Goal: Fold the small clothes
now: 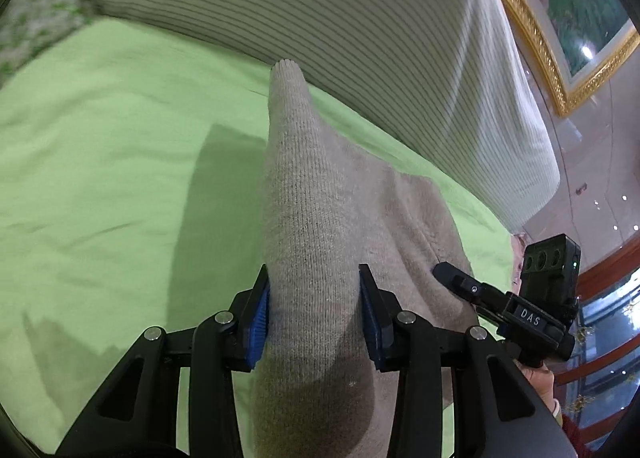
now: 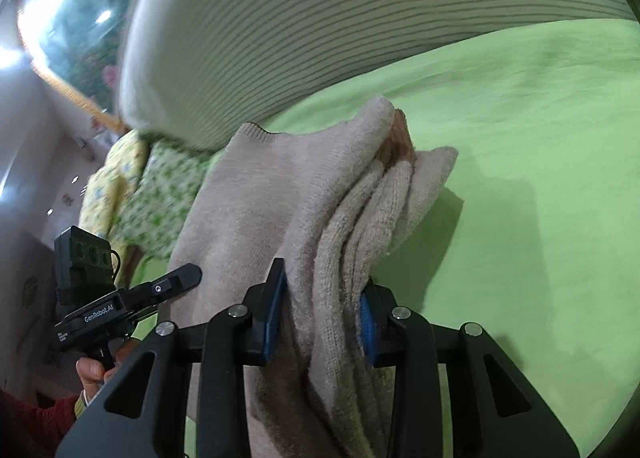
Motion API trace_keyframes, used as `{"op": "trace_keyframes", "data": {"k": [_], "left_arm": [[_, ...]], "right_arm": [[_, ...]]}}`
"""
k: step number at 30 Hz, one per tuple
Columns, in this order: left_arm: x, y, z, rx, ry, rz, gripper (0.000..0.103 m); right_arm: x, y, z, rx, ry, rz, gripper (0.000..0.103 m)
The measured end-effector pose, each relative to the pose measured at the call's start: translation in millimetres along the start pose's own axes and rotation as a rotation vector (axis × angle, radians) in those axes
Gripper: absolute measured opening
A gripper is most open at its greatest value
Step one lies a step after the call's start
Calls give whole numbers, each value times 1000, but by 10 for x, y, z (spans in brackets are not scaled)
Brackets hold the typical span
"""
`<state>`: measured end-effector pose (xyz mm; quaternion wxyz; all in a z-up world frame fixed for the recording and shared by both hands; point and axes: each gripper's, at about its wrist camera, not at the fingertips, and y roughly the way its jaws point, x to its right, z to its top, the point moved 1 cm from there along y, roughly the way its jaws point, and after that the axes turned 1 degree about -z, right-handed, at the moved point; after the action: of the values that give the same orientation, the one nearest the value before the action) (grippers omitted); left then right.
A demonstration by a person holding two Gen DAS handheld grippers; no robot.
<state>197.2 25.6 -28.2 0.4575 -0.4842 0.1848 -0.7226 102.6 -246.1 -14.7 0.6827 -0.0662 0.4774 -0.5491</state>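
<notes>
Green bedding [image 1: 100,162] spreads beneath a beige knit garment [image 1: 320,218], lifted clear of the sheet between two hand-held grippers. Clamped on one edge, the left gripper [image 1: 314,314] pinches a single layer, while the right gripper [image 2: 324,310] grips several bunched layers at the other, apparently to carry the piece over for a fold. Behind them a striped pillow [image 1: 320,18] leans, with a gilt-framed picture [image 1: 560,38] beyond.
</notes>
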Motion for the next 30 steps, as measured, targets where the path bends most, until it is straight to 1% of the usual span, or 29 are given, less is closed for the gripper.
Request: {"op": "trace_keyframes", "data": {"k": [4,7,11,14,16,19,21,23,26,28,29,30], "left_arm": [[-373,-465,-204,12,-45,33,39],[-636,-652,-344,15,-83,59,40],[-863,-614,-522,-7,-122,79,40],[-937,-507,-624,-38,-114,115,40],[-978,-469,-679,-47,-103,134,40],[-1061,-460,-715,-40,-127,118,40],[-1102,-438,-706,-38,-140,102,42],[-1084,-377,-701,-42,-118,124,47],[-1050,-319,-707,-43,-96,158,54],[-1066,-353,-695,-42,-83,175,56],[-1143,-449,-752,-43,-77,182,56],[-1116,-461,-755,-42,-71,196,56]], "right_arm": [[-290,237,-252,-47,-7,57,34],[-439,416,-408,-83,-32,54,34],[-495,618,-590,-135,-55,26,34],[-453,697,-689,-162,-69,-14,34],[-377,693,-736,-164,-72,-45,36],[-247,711,-777,-170,-53,-52,40],[-232,725,-807,-166,-102,-79,43],[-214,744,-815,-161,-105,-92,45],[-180,749,-813,-148,-104,-112,51],[-170,742,-820,-145,-106,-120,54],[-172,729,-817,-143,-105,-121,54],[-179,705,-818,-139,-107,-127,54]]}}
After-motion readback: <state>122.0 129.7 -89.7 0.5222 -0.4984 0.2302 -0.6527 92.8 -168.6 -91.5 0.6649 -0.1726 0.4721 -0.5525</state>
